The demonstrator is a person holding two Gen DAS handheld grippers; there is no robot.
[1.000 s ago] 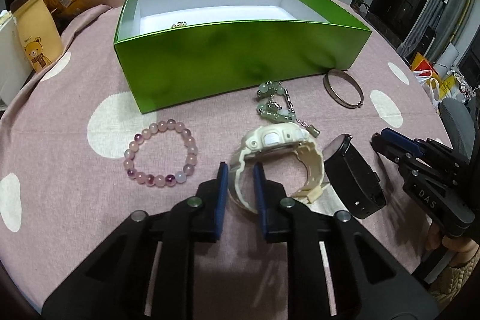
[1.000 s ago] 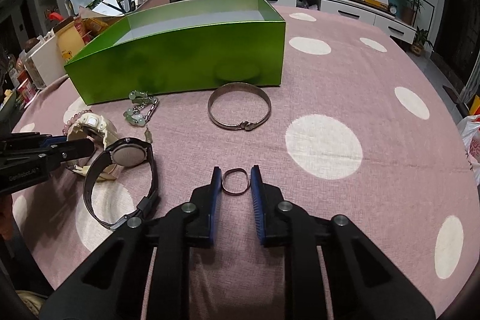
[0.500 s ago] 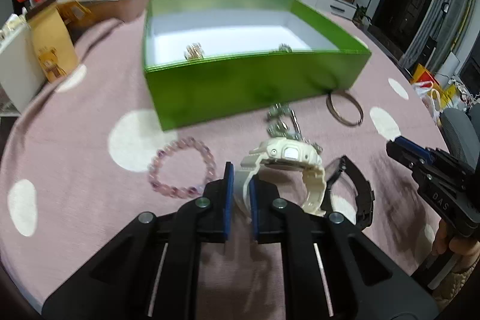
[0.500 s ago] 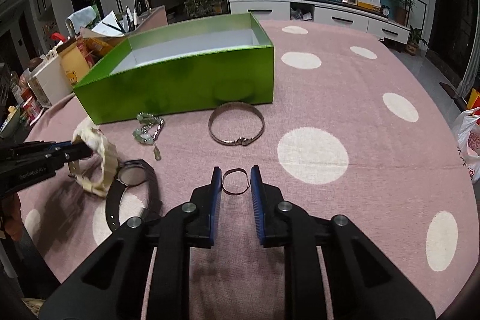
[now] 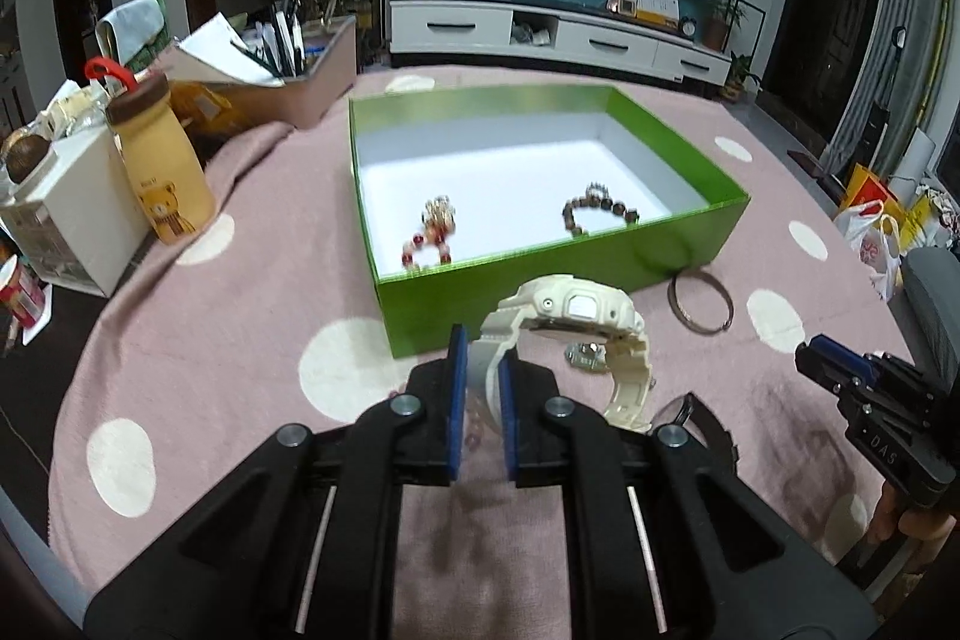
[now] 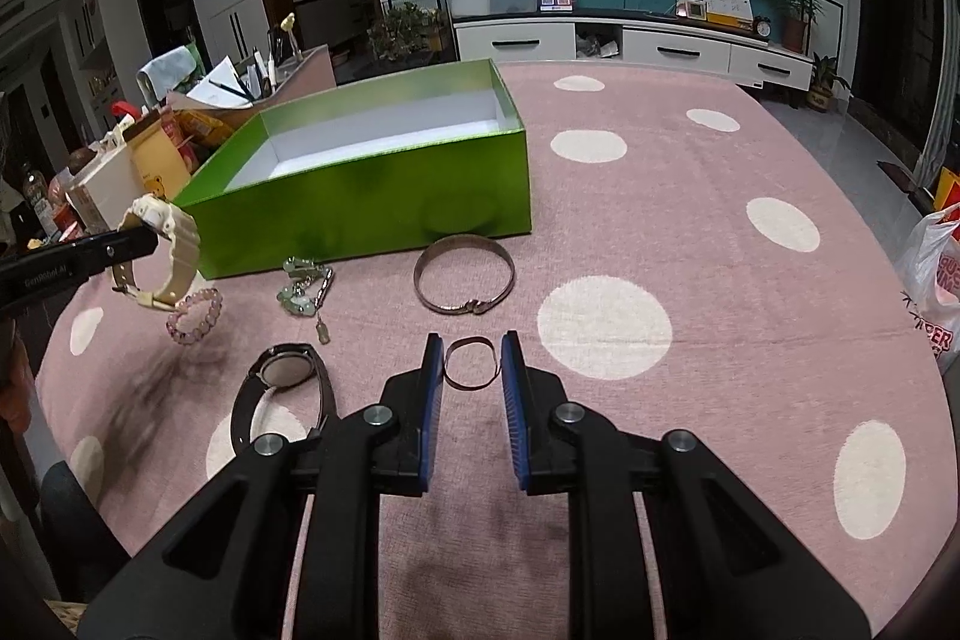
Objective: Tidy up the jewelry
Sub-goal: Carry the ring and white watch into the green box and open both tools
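Two bracelets (image 5: pixel 519 226) already lie in the green box (image 5: pixel 630 262), left view, where left gripper (image 5: pixel 480 370) clamps the cream watch (image 5: pixel 570 316) lifted off the table; right view: right gripper (image 6: pixel 472 367) pinches a small ring (image 6: pixel 472 363), while bangle (image 6: pixel 465 280), jade chain (image 6: pixel 303 289), pink beads (image 6: pixel 195 316) and black watch (image 6: pixel 285 382) wait near the table's front edge.

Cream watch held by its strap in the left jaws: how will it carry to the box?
Cream watch is pinched by one strap end, so the case probably hangs top-heavy and may swing. The strap keeps its curve, likely semi-stiff. The free strap end could catch the green box wall.

Glossy green box (image 5: pixel 558 280), matt plastic watch (image 5: pixel 570 307)
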